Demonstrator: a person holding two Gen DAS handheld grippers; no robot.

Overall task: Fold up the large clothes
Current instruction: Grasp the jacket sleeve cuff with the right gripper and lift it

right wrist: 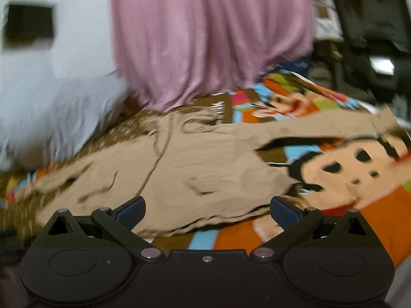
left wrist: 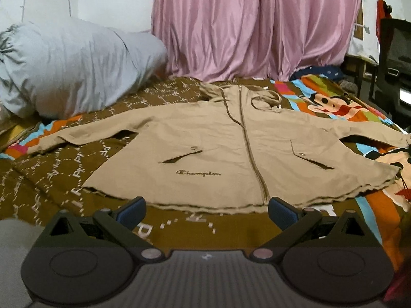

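A beige zip-up jacket (left wrist: 231, 148) with a "Champion" logo lies flat, front up, on the bed, sleeves spread to both sides and hood at the far end. My left gripper (left wrist: 206, 211) is open and empty, just short of the jacket's near hem, either side of the zipper's end. The jacket also shows in the blurred right wrist view (right wrist: 195, 169). My right gripper (right wrist: 207, 211) is open and empty, above the jacket's near right hem corner.
The bed has a brown patterned and colourful cartoon bedspread (left wrist: 64, 187). A grey-white pillow bundle (left wrist: 69, 69) lies at the far left. A pink curtain (left wrist: 257, 23) hangs behind the bed. A dark chair (left wrist: 393, 59) stands at the right.
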